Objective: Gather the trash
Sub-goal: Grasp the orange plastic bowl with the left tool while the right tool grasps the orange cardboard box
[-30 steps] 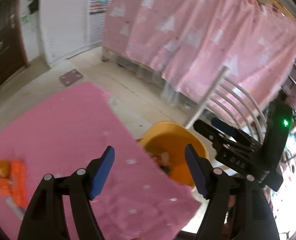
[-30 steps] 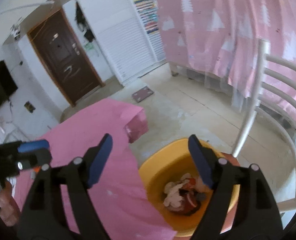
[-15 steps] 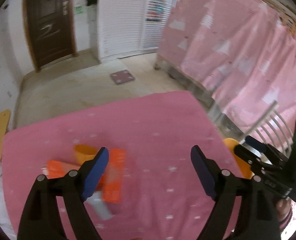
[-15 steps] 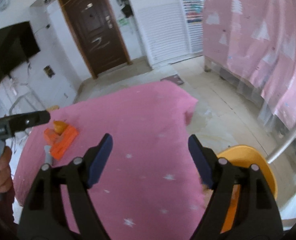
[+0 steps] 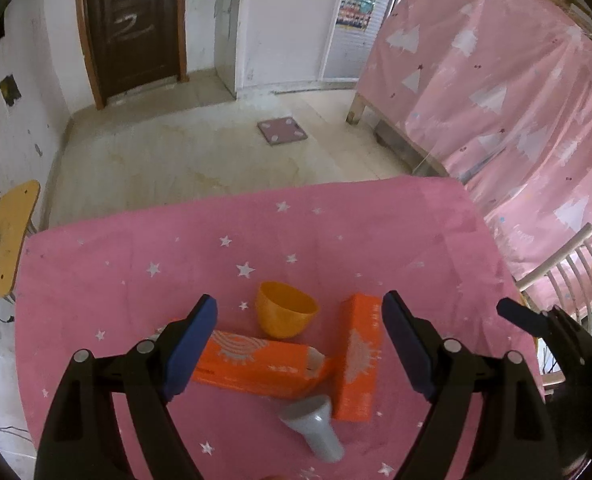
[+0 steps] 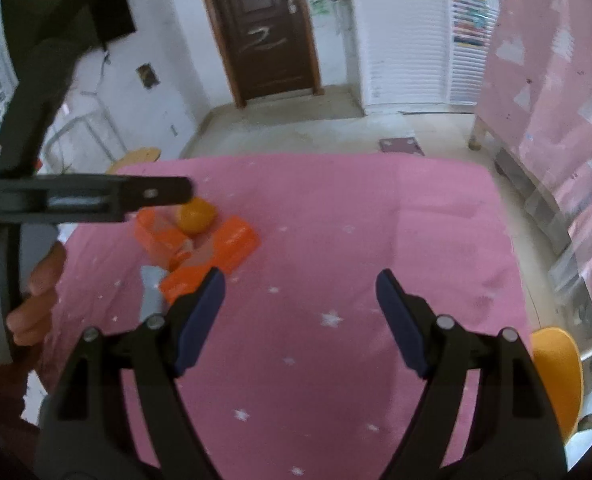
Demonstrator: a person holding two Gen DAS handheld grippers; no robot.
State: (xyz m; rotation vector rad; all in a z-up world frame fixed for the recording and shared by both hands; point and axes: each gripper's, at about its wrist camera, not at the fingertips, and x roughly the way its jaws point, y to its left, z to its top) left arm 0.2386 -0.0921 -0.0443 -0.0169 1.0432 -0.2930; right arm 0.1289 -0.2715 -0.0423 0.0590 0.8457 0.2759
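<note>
The left gripper hangs with its jaws spread wide and nothing between them, above a small heap of trash on the pink tablecloth — an orange cup on its side, two orange boxes and a grey tube lying against them. The right gripper is likewise spread and empty, over bare cloth well to the right of the heap — the orange bin shows past the table's right edge.
</note>
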